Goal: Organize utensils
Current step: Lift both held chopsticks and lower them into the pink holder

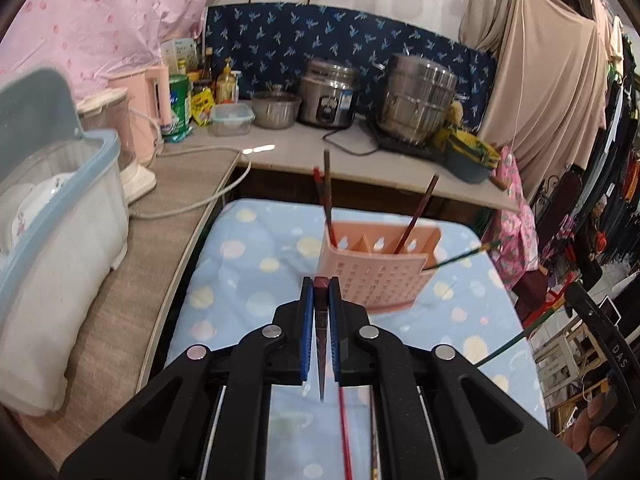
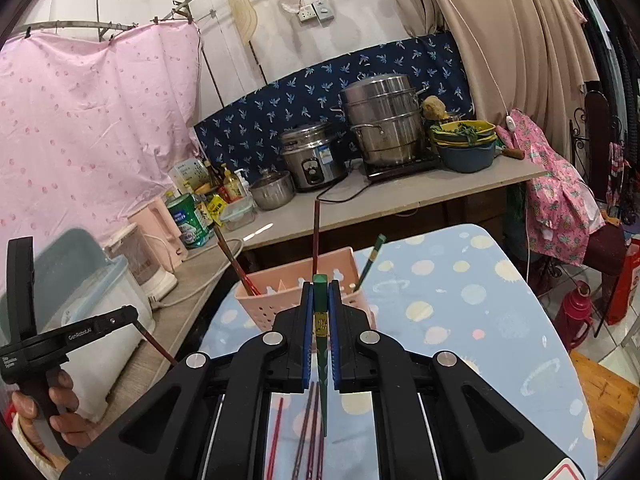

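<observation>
Two grippers, each clamped on one chopstick: left gripper (image 1: 321, 282) pinches a dark red chopstick (image 1: 321, 344), right gripper (image 2: 320, 286) pinches a green chopstick (image 2: 321, 336). Loose chopsticks (image 2: 310, 436) lie on the dotted tablecloth (image 2: 460, 292) below. Beyond, pink utensil holder (image 1: 380, 276) holds roughly four chopsticks upright. Counter (image 1: 304, 152) behind.

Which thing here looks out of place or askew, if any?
One green chopstick pokes out past the right end of the pink holder, leaning nearly flat, while the dark chopsticks stand fairly upright in its compartments. Several chopsticks lie loose on the dotted cloth. Nothing looks spilled or broken.
</observation>
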A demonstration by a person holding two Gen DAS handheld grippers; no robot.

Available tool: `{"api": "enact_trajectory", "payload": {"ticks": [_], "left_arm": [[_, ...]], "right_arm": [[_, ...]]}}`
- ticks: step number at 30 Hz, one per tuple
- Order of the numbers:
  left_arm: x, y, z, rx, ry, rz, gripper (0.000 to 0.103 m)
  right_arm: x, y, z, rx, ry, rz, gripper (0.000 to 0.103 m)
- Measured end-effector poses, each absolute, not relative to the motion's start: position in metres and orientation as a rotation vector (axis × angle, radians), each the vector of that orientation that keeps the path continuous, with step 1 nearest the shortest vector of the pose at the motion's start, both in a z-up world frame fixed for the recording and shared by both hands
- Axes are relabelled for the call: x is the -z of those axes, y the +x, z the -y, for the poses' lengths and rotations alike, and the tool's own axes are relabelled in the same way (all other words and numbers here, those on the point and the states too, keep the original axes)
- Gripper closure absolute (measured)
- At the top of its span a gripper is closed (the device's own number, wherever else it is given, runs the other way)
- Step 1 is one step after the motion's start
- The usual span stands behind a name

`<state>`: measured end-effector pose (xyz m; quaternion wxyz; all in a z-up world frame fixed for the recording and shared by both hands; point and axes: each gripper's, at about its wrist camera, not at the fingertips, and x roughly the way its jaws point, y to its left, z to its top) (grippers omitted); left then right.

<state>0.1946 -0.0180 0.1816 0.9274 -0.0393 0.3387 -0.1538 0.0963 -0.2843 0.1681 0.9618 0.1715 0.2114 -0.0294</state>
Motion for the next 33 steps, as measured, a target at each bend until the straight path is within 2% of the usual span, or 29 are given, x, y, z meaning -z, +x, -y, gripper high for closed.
{"api": "enact_trajectory", "payload": {"ticks": [10, 15, 22, 33], "left_arm": [[-0.265, 0.232, 0.03, 0.322, -0.155, -0.518, 0.096], [-0.281, 0.261, 0.039, 0.297, -0.169, -0.47, 0.096], [-0.26, 0.293, 0.052, 0.292, -0.186, -0.496, 0.096], [-0.199, 0.317, 0.063, 0.287, -0.16, -0.612, 0.096]], "right_arm": [[-0.234, 0.161, 0.295, -0.008, 0.421, -0.295, 0.096], [-0.251, 0.196, 0.295, -0.006, 0.414, -0.255, 0.096], [-0.235, 0.238, 0.302, 0.026, 0.416, -0.289, 0.096], [-0.167, 0.269, 0.297, 0.053, 0.386, -0.441, 0.096]]}}
